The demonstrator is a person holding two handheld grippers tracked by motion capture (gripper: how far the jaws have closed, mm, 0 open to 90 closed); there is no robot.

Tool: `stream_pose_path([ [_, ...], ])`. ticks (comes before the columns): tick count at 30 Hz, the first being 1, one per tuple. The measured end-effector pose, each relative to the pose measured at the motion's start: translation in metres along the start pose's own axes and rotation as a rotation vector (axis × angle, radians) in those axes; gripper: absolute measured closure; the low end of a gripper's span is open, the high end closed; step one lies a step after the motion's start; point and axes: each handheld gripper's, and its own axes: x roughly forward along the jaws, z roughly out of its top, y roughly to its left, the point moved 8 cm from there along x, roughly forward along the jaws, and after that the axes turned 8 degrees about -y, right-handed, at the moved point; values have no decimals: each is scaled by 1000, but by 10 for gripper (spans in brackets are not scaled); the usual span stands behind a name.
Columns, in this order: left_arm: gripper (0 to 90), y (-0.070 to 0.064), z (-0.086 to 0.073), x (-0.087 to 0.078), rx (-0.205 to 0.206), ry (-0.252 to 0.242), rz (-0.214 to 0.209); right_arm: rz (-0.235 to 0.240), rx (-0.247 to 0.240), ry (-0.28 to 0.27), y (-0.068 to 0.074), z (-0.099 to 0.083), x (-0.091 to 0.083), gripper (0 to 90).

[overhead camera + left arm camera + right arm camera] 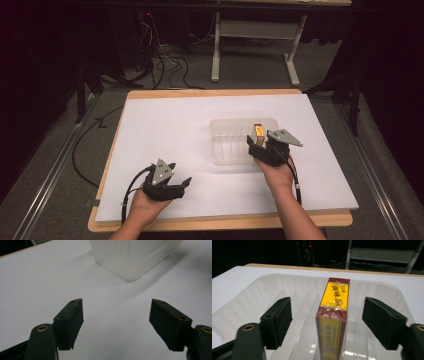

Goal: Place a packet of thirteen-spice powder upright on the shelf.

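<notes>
A clear plastic tray (pixel 225 142) with ridged slots lies on the white board, right of centre. A yellow and dark-red box (pixel 258 131) stands on edge in a slot at the tray's right end. In the right gripper view the box (pixel 334 312) rises between my right gripper's (pixel 335 320) jaws, which stand apart on either side of it without touching it. My right gripper (pixel 265 146) hovers at the tray's near right corner. My left gripper (pixel 170 187) rests low at the front left, open, with bare board between its jaws (pixel 116 320); the tray (pixel 135 257) lies ahead of it.
The white board (pixel 165 130) covers a wooden table (pixel 220 220) whose edge runs along the front. Behind the table stand a desk frame (pixel 255 45) and loose cables (pixel 165 65) on the floor. Cables trail from both grippers.
</notes>
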Motion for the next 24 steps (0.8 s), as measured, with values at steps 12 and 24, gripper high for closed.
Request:
stream_pose_path([
  [12, 280, -8, 4, -3, -22, -22, -23, 181, -18, -7, -5, -17, -62, 181],
  [24, 280, -11, 6, 0, -57, -32, -30, 107, -38, -27, -61, -45, -106, 217],
])
